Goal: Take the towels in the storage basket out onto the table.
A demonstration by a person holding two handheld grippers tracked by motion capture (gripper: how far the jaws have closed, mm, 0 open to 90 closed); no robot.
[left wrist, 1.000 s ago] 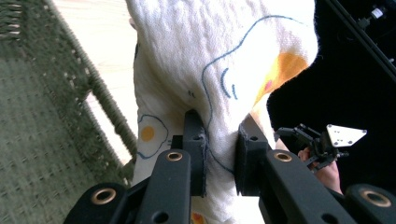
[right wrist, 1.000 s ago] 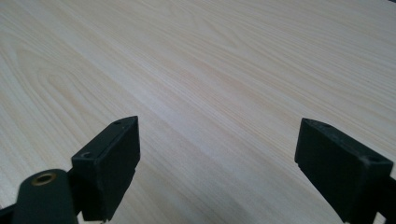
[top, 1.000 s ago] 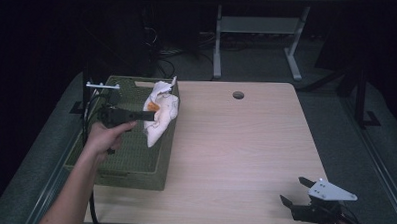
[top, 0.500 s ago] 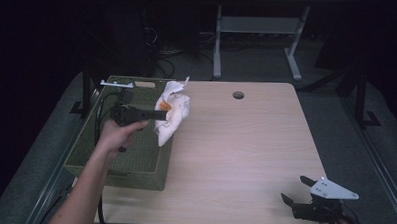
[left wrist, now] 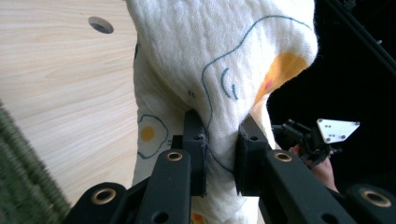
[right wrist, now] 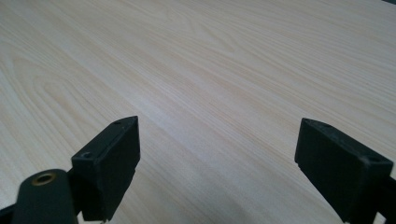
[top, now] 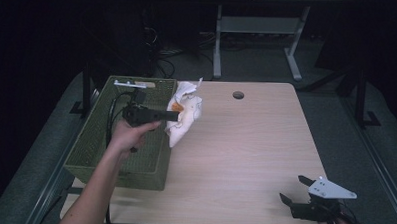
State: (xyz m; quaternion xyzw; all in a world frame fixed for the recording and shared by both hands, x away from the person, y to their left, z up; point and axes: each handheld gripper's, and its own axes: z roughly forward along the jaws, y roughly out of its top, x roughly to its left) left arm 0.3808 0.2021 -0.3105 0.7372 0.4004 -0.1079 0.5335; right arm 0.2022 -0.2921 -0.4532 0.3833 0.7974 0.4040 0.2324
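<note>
The left hand-held gripper (top: 175,115) is clamped on a white quilted cloth printed with fried eggs (top: 186,116), which hangs above the edge of the light wooden table (top: 245,153) beside the green woven basket (top: 93,138), while the right hand-held gripper (top: 293,189) rests with jaws spread apart near the table's front corner.

- The pale wooden counter (top: 245,153) lies bare between the two tongs, broad passing room.
- The olive woven basket (top: 105,159) walls off its left edge.
- The hanging white egg-print cloth (top: 186,116) blocks the way just beside the basket's right wall.
</note>
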